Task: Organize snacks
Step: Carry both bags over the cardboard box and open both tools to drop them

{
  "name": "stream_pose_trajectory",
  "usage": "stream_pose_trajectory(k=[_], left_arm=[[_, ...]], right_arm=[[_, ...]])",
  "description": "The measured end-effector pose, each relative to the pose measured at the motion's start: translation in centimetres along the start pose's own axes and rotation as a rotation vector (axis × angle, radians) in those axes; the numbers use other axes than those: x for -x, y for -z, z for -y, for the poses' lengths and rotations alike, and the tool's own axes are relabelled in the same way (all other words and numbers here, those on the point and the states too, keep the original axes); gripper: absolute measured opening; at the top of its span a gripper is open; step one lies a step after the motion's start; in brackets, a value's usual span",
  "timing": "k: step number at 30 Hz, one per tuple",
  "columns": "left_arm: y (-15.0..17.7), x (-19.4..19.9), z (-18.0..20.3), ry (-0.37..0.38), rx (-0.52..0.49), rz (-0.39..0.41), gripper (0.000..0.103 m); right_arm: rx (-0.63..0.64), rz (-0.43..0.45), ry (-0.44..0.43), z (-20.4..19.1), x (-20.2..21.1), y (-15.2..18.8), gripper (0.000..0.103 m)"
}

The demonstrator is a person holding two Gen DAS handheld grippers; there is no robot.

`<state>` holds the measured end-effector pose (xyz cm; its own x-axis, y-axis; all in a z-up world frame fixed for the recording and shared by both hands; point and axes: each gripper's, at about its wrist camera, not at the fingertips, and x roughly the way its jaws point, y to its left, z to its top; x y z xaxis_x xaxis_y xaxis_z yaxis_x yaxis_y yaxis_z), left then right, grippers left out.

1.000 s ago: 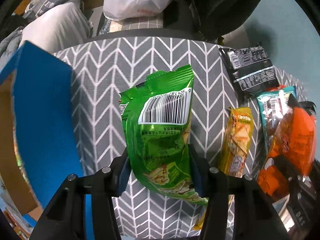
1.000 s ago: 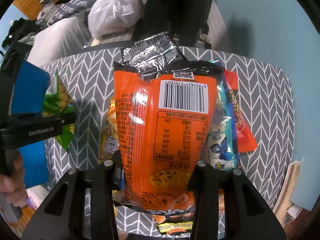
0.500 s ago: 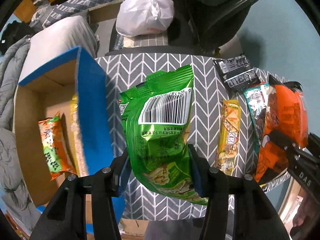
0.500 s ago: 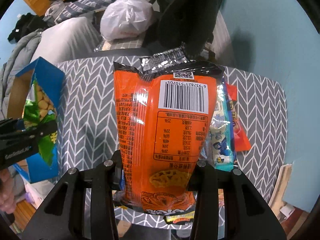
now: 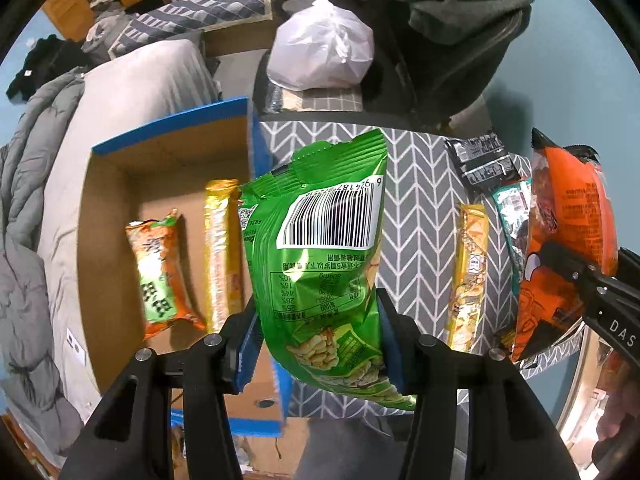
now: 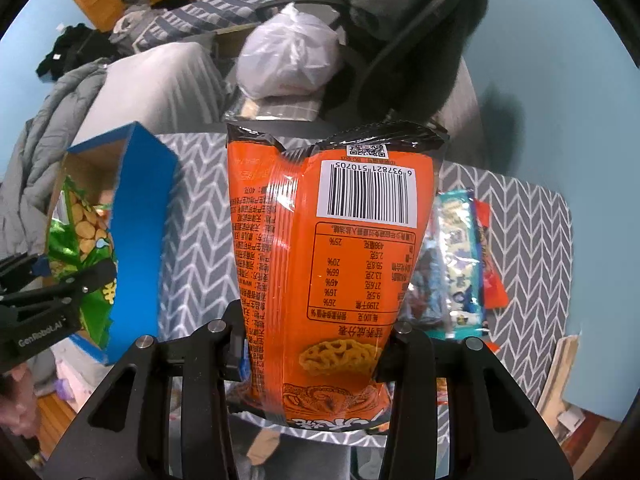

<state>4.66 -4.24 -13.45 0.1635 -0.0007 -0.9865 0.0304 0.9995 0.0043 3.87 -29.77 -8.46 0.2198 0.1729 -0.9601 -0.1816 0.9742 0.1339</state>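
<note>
My left gripper (image 5: pixel 318 344) is shut on a green snack bag (image 5: pixel 324 248), held in the air over the right wall of the blue cardboard box (image 5: pixel 168 130). The box holds an orange-green pack (image 5: pixel 158 276) and a yellow stick pack (image 5: pixel 220 248). My right gripper (image 6: pixel 312 356) is shut on an orange snack bag (image 6: pixel 332 260), held above the grey chevron table (image 6: pixel 200 232). The orange bag also shows in the left wrist view (image 5: pixel 568 232), and the green bag in the right wrist view (image 6: pixel 80 248).
On the table lie a yellow pack (image 5: pixel 468 272), a black pack (image 5: pixel 480 156), a teal pack (image 6: pixel 456 260) and a red-orange pack (image 6: pixel 490 264). A chair with a white plastic bag (image 5: pixel 320 56) stands behind the table. A grey bed (image 5: pixel 44 220) is to the left.
Both grippers have risen with their bags. The left gripper has moved left, so the open box and its contents show more fully.
</note>
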Motion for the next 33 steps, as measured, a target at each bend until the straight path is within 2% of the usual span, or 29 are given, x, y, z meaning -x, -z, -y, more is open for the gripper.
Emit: stream_pose_trajectory(k=[14, 33], left_arm=[[1.1, 1.8, -6.7, -0.024, 0.092, 0.023, 0.052], [2.2, 1.2, -15.6, -0.07, 0.222, 0.018, 0.052]], right_arm=[[0.109, 0.009, -0.072, -8.8, -0.6, -1.1, 0.04], [0.271, -0.016, -0.17, -20.7, -3.6, -3.5, 0.04]])
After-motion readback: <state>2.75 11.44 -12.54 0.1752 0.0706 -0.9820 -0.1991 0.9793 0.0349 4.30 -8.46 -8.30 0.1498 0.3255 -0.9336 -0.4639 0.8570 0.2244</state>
